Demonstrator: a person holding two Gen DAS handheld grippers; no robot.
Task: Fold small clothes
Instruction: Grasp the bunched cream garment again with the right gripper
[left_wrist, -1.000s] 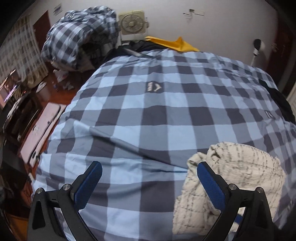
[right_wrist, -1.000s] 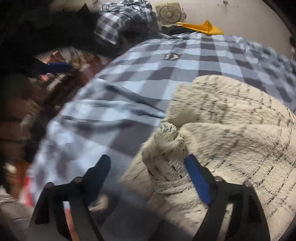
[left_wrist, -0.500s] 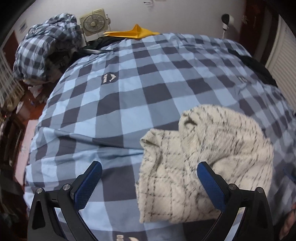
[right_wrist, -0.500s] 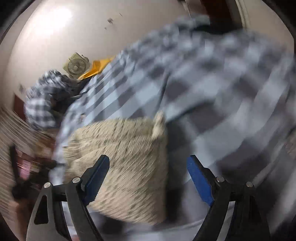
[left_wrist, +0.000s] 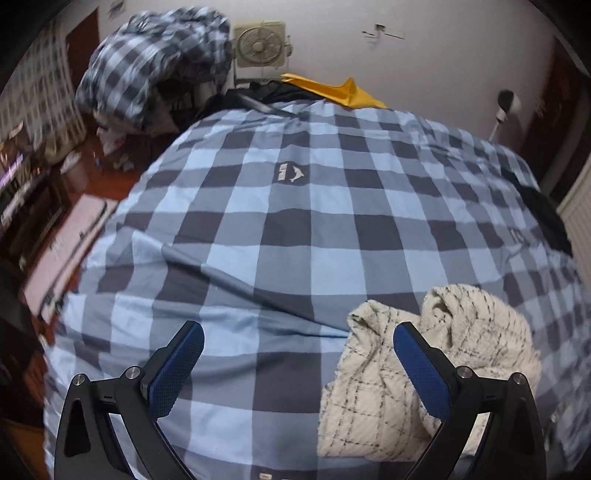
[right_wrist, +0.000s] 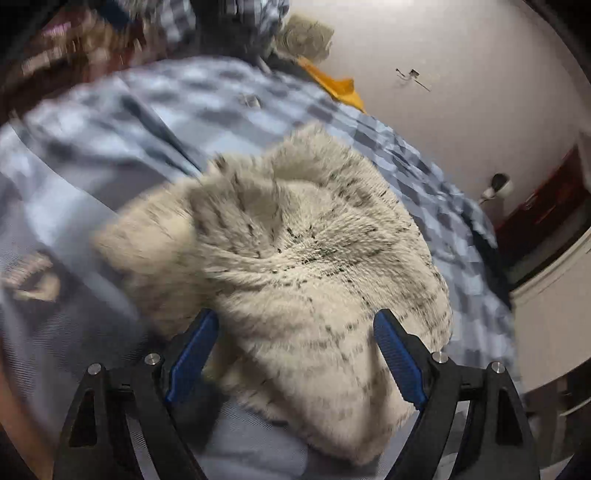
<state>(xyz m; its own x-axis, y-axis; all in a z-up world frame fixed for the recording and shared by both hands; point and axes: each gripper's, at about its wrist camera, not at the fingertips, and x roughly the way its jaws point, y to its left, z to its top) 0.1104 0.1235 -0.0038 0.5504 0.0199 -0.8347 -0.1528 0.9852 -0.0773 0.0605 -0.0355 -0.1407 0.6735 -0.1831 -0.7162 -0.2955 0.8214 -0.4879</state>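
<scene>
Left gripper (left_wrist: 295, 345): jaws spread wide above the bed, nothing between the blue pads. Its right finger overlaps the near-left part of the cream checked garment (left_wrist: 436, 369) in the left wrist view; contact cannot be confirmed.

Right gripper (right_wrist: 293, 339): jaws spread wide, straddling the near edge of the same garment (right_wrist: 295, 258). Cloth lies between the fingers; the pads do not visibly press on it. This view is blurred.

Garment: crumpled in a loose heap, unfolded, resting on the blue checked bedcover (left_wrist: 295, 229), toward the near right part of the bed.

Bedcover: a long crease runs diagonally left of the garment; a small dark logo patch (left_wrist: 291, 172) sits mid-bed.

Far side: a yellow cloth (left_wrist: 340, 90) at the bed's far edge, a heap of checked bedding (left_wrist: 155, 66) at far left, a box fan (left_wrist: 258, 46) against the wall
</scene>
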